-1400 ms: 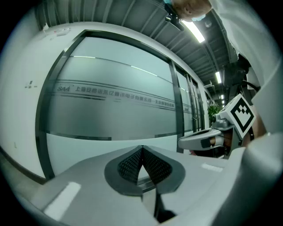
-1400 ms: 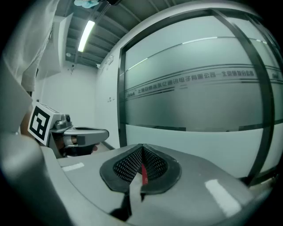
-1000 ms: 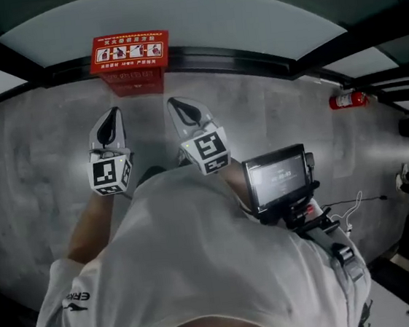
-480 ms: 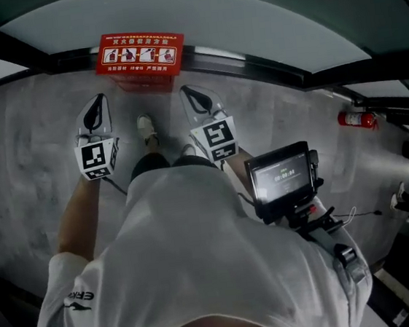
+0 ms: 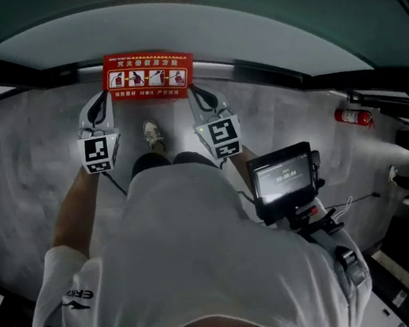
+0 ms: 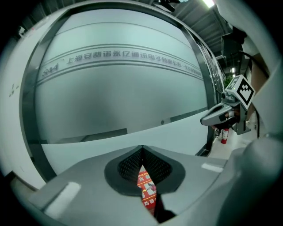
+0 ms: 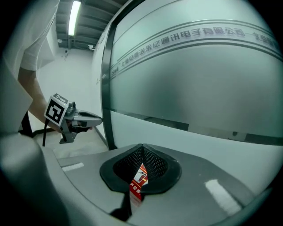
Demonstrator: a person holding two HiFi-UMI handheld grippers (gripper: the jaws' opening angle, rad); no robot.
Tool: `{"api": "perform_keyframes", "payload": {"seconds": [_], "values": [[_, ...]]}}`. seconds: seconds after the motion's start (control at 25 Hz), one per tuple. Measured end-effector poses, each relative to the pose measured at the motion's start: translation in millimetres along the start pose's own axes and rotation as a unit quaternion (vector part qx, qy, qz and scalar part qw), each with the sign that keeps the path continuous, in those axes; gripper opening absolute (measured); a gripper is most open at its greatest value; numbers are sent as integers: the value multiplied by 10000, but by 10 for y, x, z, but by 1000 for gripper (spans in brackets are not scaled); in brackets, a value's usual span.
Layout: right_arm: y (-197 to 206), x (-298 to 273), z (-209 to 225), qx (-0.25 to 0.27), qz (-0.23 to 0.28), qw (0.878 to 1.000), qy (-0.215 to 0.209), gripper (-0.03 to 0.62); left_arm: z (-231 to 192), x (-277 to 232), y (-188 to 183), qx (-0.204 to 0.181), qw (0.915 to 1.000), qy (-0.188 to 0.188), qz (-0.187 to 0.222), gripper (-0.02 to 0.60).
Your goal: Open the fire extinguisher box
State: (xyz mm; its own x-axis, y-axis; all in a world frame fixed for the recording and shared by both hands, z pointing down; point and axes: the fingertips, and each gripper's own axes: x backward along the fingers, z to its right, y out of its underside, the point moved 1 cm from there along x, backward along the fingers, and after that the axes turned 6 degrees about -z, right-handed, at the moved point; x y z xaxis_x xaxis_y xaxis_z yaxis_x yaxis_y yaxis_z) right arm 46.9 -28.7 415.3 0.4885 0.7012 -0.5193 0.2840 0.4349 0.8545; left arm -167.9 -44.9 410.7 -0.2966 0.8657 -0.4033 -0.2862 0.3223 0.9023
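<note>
We stand over the red fire extinguisher box [image 5: 148, 76], on the floor [image 5: 36, 163] against the far glass wall [image 5: 196, 28]. Our left gripper [image 5: 101, 103] and right gripper [image 5: 201, 97], both fully closed and empty, hover at its 2 near corners, likely lining up to open it.

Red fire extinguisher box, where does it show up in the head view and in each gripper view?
Head view: the red fire extinguisher box sits at the top, just left of centre.
Left gripper view: a sliver of it shows at bottom centre, beyond the jaws.
Right gripper view: a sliver of it shows at bottom centre, beyond the jaws.
Shared landmark: the frosted glass wall behind the box.
</note>
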Motion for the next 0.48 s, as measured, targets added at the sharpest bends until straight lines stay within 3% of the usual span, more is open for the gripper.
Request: {"api": "perform_keyframes", "payload": {"seconds": [0.24,0.48], "values": [[18,-398,151,303,-315,9986,313,12,-308,-469,196,-269,9986,383,-262,3],[532,-969,412,847,-795,9929,270,12,-516,-1041,849,-990,9907,473,-809,3]]}}
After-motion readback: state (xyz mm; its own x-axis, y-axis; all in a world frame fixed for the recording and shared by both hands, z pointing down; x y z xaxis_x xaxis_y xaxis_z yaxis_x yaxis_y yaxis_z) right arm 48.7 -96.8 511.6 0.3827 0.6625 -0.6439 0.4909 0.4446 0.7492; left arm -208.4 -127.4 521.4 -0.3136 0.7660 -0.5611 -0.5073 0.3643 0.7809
